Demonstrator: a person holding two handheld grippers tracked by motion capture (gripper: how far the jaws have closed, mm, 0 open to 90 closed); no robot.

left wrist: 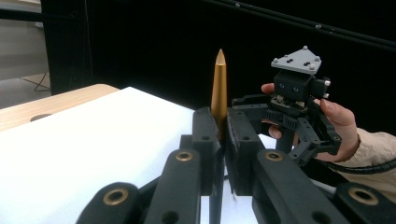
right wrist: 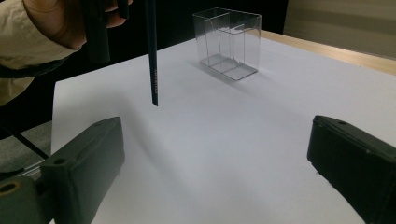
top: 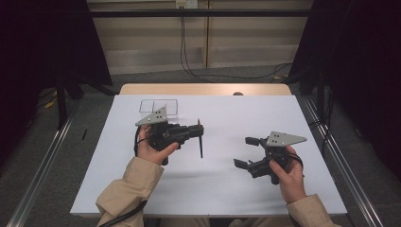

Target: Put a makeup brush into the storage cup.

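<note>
Pen (top: pixel 201 142): hanging upright, gold tip up, pinched between the pressed-together jaws of the left gripper (top: pixel 197 129), just right of the clear box (top: pixel 158 106). Right gripper (top: pixel 247 152): jaws standing spread and empty, pointing toward the pen from farther right of the box, likely approaching to take its lower end.

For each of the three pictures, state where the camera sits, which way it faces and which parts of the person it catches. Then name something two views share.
High view: above the person's side, looking forward and down on the white table; both forearms and hands show.
Left gripper view: rides the left gripper, shut on a gold-tipped pen, facing the right gripper and its hand.
Right gripper view: rides the open right gripper, facing the clear box; a sleeve shows.
Shared: pen and clear box.
</note>
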